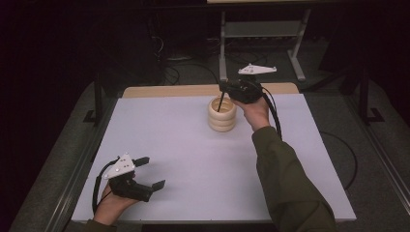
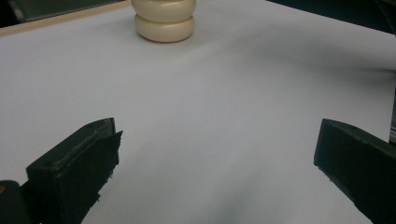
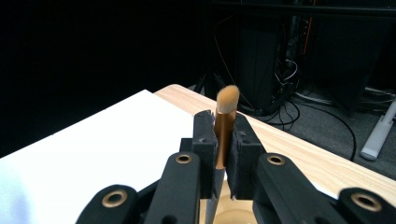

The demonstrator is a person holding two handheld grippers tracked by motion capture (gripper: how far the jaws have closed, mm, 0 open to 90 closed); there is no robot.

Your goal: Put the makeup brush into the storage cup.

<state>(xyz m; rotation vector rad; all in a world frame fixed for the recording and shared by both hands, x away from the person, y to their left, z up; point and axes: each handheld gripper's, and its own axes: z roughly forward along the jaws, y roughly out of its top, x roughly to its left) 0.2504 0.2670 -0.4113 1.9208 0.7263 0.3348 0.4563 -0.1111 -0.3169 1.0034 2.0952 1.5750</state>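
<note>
Right claw (image 1: 226,90), brush (image 1: 220,103) over holder (image 1: 222,116)

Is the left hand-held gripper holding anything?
No, the left hand-held gripper has its jaws wide apart with bare white table between them.

A big white table top (image 1: 183,159) fills the middle, and a strip of light wood (image 1: 169,90) runs along its far edge. Behind the table stands a grey metal frame (image 1: 263,29) with two slanted legs on the grey floor (image 1: 329,104). Black cables (image 3: 299,100) lie tangled on the floor near a dark box (image 3: 261,60). The back of the room is very dark.
</note>
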